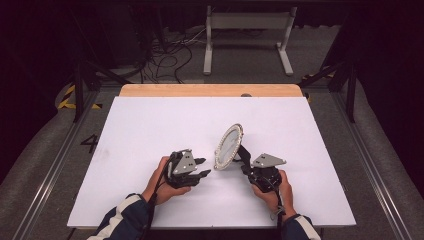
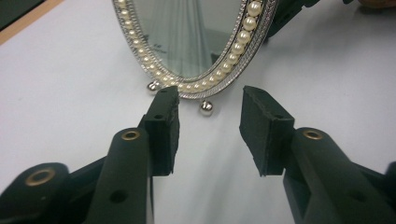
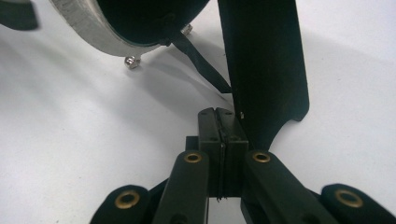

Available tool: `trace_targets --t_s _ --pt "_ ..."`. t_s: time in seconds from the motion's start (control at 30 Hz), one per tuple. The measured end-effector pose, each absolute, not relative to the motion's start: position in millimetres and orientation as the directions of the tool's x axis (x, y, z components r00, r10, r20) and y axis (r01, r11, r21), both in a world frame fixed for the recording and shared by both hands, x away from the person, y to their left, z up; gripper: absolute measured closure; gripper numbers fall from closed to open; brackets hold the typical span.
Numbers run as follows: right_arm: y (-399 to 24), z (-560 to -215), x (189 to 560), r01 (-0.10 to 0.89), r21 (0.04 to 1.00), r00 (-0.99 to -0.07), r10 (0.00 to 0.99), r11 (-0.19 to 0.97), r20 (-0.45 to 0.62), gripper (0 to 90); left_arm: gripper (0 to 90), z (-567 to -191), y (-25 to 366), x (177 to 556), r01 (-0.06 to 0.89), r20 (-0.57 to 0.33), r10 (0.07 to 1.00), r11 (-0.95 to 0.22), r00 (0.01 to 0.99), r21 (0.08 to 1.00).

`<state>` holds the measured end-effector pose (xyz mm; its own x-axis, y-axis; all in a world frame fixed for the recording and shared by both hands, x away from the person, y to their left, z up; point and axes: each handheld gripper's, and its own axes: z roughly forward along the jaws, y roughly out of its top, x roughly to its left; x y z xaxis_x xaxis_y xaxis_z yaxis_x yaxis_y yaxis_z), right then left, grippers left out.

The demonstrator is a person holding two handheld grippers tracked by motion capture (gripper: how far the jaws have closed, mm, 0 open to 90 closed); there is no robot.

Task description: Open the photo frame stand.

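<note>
We have an oval mirror (image 1: 229, 146) standing tilted on the white counter (image 1: 150, 130), propped from behind by its black stand (image 3: 261, 70).

The right gripper (image 1: 248, 167) sits just behind the mirror, and in the right gripper view its fingers (image 3: 208, 128) are pressed flat together. The stand's edge lies right beside them, but we cannot tell whether any of it is pinched between them.

The left gripper (image 1: 202, 167) waits just in front of the mirror, fingers (image 2: 163, 126) moderately apart with nothing between them, lined up on the lower rim.

We judge the step in hand to be setting the mirror steady. To do it well, we would keep the left fingers low, clear of the glass, and meet the metal rim squarely, since the 2 small ball feet (image 2: 205, 108) look ready to slide on the smooth counter. The right side should hold steady meanwhile.

The left gripper view gives us the pearl-beaded frame (image 2: 252, 21) and the glass face. The right gripper view gives us the plain back, the stand and a thin strap (image 3: 201, 63) running from it to the mirror.
</note>
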<state>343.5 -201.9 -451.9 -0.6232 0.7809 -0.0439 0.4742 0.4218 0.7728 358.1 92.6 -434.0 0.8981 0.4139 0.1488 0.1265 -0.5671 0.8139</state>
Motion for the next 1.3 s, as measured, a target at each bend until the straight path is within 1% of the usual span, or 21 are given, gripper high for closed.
trace_targets --t_s 0.07,0.1,0.17,0.2,0.27,0.4,0.67,0.7,0.73,0.8,0.87,0.93,1.03,1.17,1.27,1.3 --pt "-202.9 -451.6 344.3 0.476 0.773 -0.618 0.785 0.42 -0.046 90.0 48.7 -432.0 100.8 355.8 0.141 0.143 0.437 -0.556 0.888 0.819" --pt "-203.5 -451.5 344.9 0.477 0.772 -0.615 0.787 0.42 -0.048 90.0 47.1 -431.3 105.8 354.0 0.15 0.143 0.455 -0.548 0.879 0.823" --pt "-204.3 -451.5 346.8 0.482 0.772 -0.608 0.793 0.414 -0.046 90.0 39.1 -429.9 116.0 350.6 0.16 0.153 0.487 -0.541 0.86 0.825" --pt "-204.7 -451.5 347.5 0.483 0.771 -0.605 0.795 0.414 -0.048 90.0 38.8 -429.3 121.5 349.0 0.165 0.152 0.498 -0.535 0.854 0.829" --pt "-206.1 -451.7 349.2 0.484 0.772 -0.602 0.797 0.411 -0.047 90.0 34.9 -428.6 132.4 345.0 0.175 0.147 0.516 -0.525 0.844 0.833" --pt "-206.9 -451.6 351.5 0.486 0.772 -0.594 0.803 0.409 -0.052 90.0 29.7 -429.6 151.7 337.3 0.193 0.147 0.538 -0.524 0.83 0.829" --pt "-211.6 -451.0 356.9 0.492 0.776 -0.577 0.815 0.394 -0.049 89.4 21.0 -440.5 182.2 323.5 0.266 0.11 0.575 -0.529 0.81 0.806" --pt "-212.4 -450.8 357.3 0.491 0.78 -0.575 0.817 0.388 -0.044 87.4 20.7 -442.3 185.2 321.6 0.276 0.105 0.583 -0.526 0.806 0.805" --pt "-212.4 -450.8 357.3 0.491 0.78 -0.575 0.817 0.388 -0.044 87.4 20.7 -444.4 187.8 319.6 0.287 0.101 0.598 -0.517 0.795 0.807" --pt "-212.9 -450.0 355.9 0.486 0.785 -0.583 0.812 0.384 -0.036 82.8 20.8 -448.0 193.0 316.6 0.302 0.106 0.623 -0.513 0.775 0.803" --pt "-212.9 -447.4 351.9 0.47 0.797 -0.591 0.806 0.378 -0.034 77.6 20.5 -450.6 196.5 315.0 0.315 0.092 0.625 -0.51 0.775 0.8" --pt "-212.4 -444.4 346.0 0.459 0.81 -0.603 0.798 0.366 -0.019 72.6 20.0 -452.4 199.1 313.2 0.315 0.101 0.625 -0.519 0.774 0.795" --pt "-208.0 -442.6 339.5 0.452 0.816 -0.625 0.781 0.36 0.002 68.0 19.5 -452.8 200.9 312.8 0.314 0.101 0.624 -0.519 0.775 0.795" --pt "-195.4 -441.6 333.0 0.426 0.824 -0.658 0.753 0.374 -0.002 62.0 19.0 -452.9 200.5 313.3 0.316 0.099 0.621 -0.521 0.777 0.793" --pt "-188.8 -440.8 330.4 0.422 0.83 -0.655 0.756 0.365 0.001 56.3 18.9 -454.1 199.7 314.0 0.313 0.104 0.616 -0.53 0.781 0.788" --pt "-186.7 -440.3 330.2 0.428 0.837 -0.653 0.757 0.342 0.024 55.2 18.8 -454.3 199.4 313.9 0.316 0.102 0.619 -0.528 0.779 0.789"
